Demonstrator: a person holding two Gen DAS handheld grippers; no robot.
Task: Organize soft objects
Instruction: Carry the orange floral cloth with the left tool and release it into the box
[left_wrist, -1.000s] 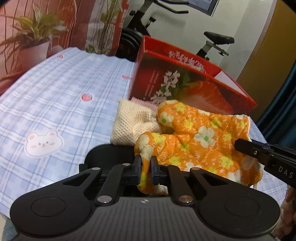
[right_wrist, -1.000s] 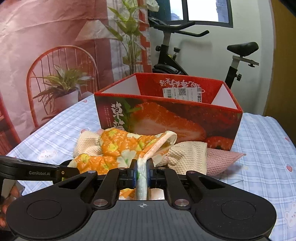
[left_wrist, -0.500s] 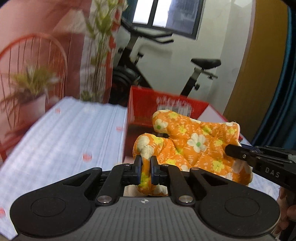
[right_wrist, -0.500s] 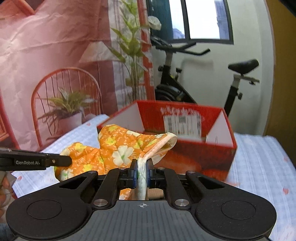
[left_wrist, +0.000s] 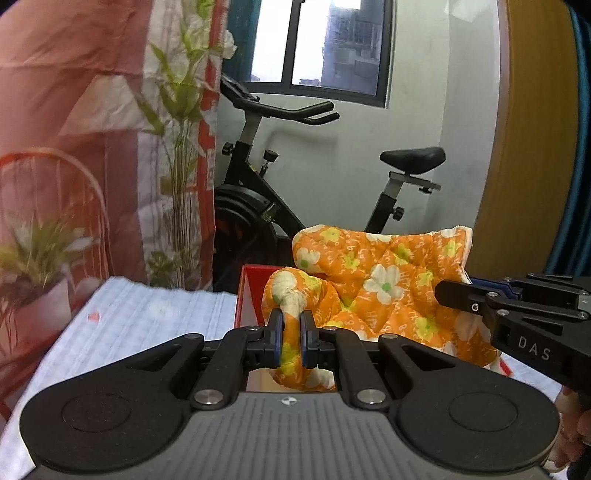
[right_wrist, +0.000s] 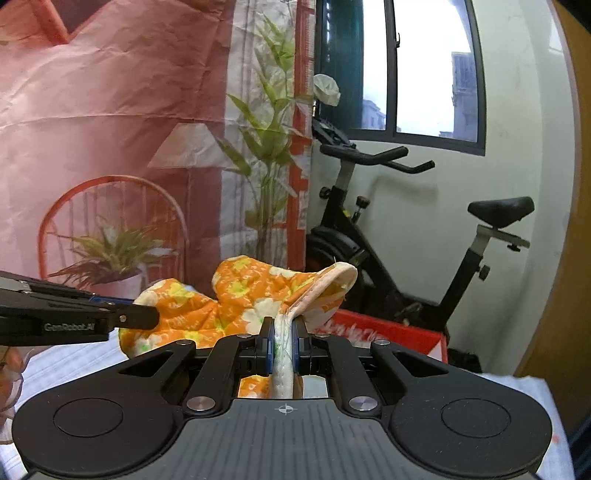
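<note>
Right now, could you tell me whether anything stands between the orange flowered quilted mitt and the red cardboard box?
Nothing visible does. The orange flowered quilted mitt hangs stretched between the left gripper and the right gripper, both shut on it, above the red cardboard box. The box's inside is mostly hidden behind the mitt.

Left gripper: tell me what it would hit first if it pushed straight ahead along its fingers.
The left gripper is shut on the orange floral mitt, so cloth leads. Beyond it comes the red box, probably its open top, then the exercise bike; depth is unclear.
</note>
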